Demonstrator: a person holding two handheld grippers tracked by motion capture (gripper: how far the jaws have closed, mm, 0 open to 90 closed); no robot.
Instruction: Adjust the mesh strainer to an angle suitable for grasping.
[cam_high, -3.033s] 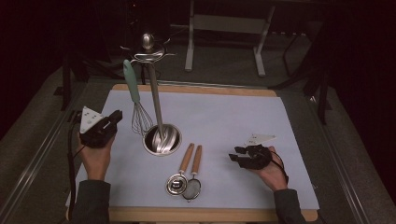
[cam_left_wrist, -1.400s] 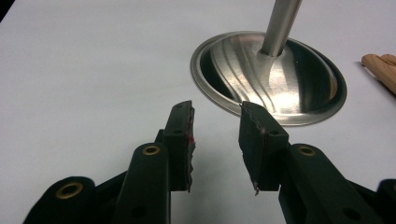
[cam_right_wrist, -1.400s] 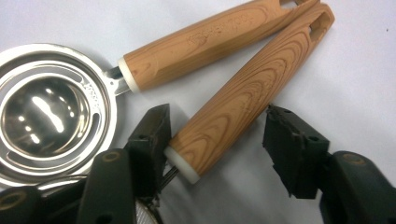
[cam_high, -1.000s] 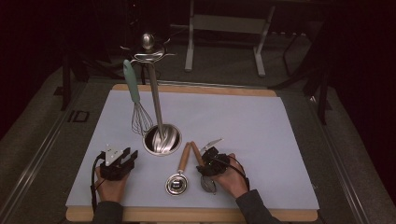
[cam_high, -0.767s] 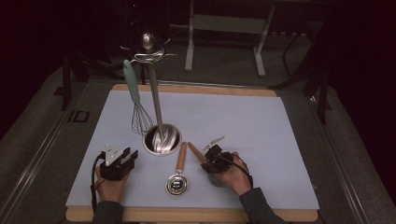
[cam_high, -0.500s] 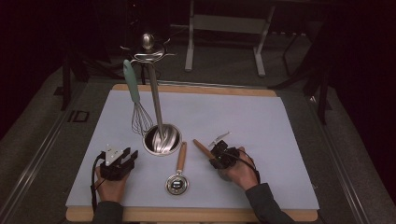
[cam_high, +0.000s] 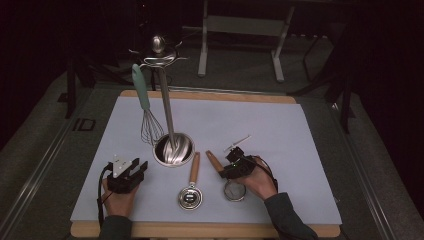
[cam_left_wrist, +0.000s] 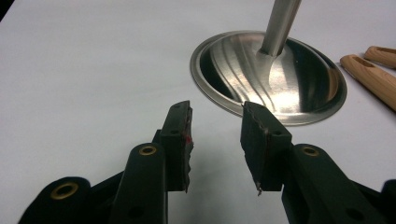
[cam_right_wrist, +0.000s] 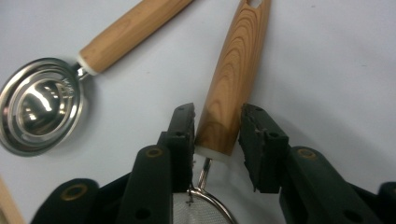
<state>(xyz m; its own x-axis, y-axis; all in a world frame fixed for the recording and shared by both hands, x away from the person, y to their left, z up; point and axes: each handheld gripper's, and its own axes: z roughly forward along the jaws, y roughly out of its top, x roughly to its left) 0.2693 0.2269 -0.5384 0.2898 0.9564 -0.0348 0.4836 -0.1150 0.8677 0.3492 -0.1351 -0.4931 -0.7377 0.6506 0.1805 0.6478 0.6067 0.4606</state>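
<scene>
A small mesh strainer (cam_high: 234, 191) with a wooden handle (cam_right_wrist: 233, 70) lies at the front of the mat. My right gripper (cam_high: 223, 171) holds that handle near its white collar, and both pads (cam_right_wrist: 183, 135) touch the wood. Its jaws have just been opening a little, with the handle still between them (cam_right_wrist: 217, 114). A round steel spoon (cam_high: 190, 197) with its own wooden handle lies just to the left. My left gripper (cam_high: 137, 166) rests open on the mat, its jaws (cam_left_wrist: 215, 116) holding nothing and pointing at the stand's steel base (cam_left_wrist: 280, 79).
A steel utensil stand (cam_high: 167, 100) rises from its dish base (cam_high: 174, 149), and a whisk (cam_high: 150, 127) with a teal handle hangs from its top. A pale mat (cam_high: 280, 130) covers the wooden board. Dark floor and metal legs lie beyond the far edge.
The right gripper has dragged the strainer to the right, away from the steel spoon, so the two handles now lie apart. Three seconds ago the left hand was farther back; lately it has stayed put.
</scene>
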